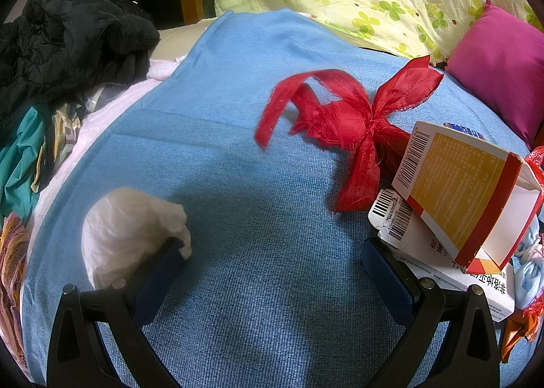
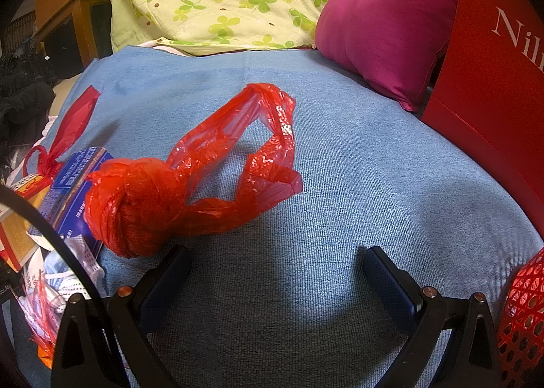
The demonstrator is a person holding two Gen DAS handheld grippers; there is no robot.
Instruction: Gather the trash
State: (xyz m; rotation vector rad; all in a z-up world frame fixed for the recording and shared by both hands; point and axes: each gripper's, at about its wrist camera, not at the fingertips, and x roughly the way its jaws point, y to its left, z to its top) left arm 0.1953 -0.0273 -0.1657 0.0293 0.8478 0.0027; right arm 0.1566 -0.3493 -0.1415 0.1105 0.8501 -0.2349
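Left hand-held gripper point(image 1: 273, 262): spread wide, nothing between the fingers; low over the blue blanket point(image 1: 238, 150) on the bed.
Right hand-held gripper point(image 2: 277, 269): also spread, empty, hovering over bare blanket.
White tissue wad point(image 1: 129, 235): touching the outside of the left finger, not between the two. Risk: closing now grabs air and nudges the wad away.
Carton pile point(image 1: 465, 191): open yellow-and-red box leaning on flat white boxes, just beside the other left finger. Risk: a sideways move clips it and the stack slides.
Knotted red plastic bag point(image 2: 142, 204): just ahead of the right gripper's left finger, handles trailing away. Risk: thin slick film, a pinch on a loose handle probably stretches or slips; the knot looks like the safer hold.
Small litter by the blue box point(image 2: 74, 167): partly hidden by a dark curved edge, can't tell what it is.
Red ribbon bow point(image 1: 343, 123): mid-bed, frayed. Risk: tails drag or snag on the blanket weave.
Red paper bag point(image 2: 493, 82): far right, near the magenta pillow point(image 2: 384, 21). Likely drop target; opening not visible, so a drop could miss.
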